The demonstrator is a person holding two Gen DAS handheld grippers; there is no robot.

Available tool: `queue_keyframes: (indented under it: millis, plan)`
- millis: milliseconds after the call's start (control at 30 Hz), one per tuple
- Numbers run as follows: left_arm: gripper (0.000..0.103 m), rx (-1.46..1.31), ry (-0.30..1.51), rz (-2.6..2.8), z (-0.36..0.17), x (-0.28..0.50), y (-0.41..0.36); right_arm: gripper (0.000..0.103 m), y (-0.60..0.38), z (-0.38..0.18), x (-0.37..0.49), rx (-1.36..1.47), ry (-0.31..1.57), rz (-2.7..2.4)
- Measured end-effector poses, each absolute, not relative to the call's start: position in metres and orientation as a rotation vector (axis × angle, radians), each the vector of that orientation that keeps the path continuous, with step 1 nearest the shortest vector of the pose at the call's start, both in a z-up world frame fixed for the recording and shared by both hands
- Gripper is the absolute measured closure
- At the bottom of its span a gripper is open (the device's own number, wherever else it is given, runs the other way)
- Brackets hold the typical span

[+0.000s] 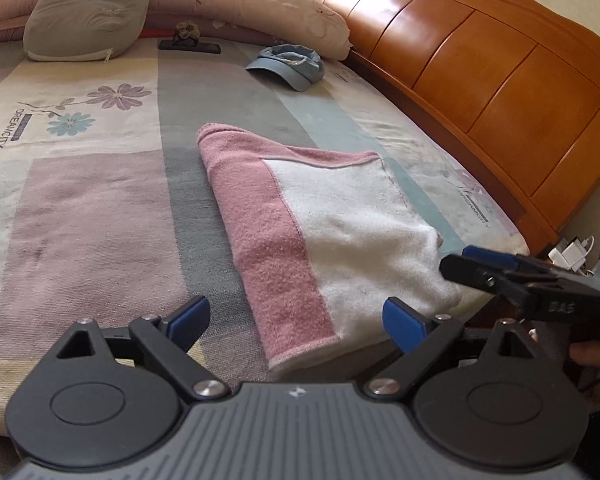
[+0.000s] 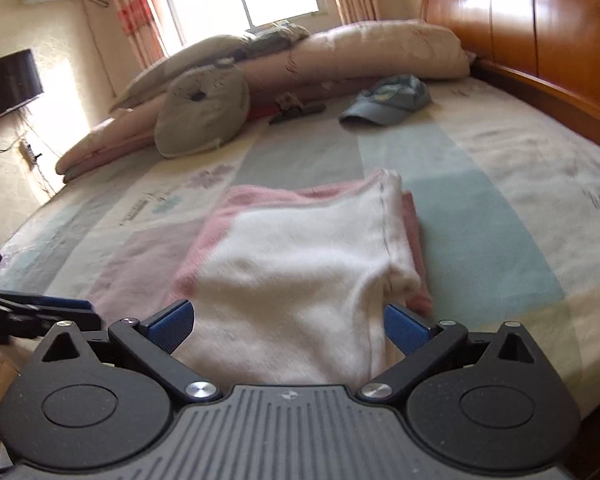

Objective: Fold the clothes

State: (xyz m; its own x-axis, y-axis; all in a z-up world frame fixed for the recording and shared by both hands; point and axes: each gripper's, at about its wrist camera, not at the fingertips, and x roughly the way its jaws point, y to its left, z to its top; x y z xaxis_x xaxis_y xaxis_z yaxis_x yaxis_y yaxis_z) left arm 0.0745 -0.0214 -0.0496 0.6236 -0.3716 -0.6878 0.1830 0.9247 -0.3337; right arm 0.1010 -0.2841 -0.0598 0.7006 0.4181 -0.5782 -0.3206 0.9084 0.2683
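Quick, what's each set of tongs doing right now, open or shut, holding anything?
Left tongs: open, holding nothing, near edge of the folded pink and white fleece garment.
Right tongs: open, holding nothing, over the same garment's near edge.

The bed [image 1: 100, 208] carries a folded pink-and-white towel [image 1: 320, 240], a blue cap [image 1: 288, 66], a grey cushion [image 1: 86, 12] and long pillows [image 1: 260, 8].
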Motion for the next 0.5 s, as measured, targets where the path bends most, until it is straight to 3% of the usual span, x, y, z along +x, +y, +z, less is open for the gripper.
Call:
queue_keyframes:
  millis: [167,500]
  plan:
    - [0.010,-0.253,0.847,-0.306,-0.053,0.079,-0.020,0.000,-0.272,-0.048,0.118,0.096,0.646,0.460]
    - [0.010,-0.222,0.858,-0.294,-0.051,0.088,-0.027,0.000,-0.271,-0.079,0.145,0.110,0.745,0.411]
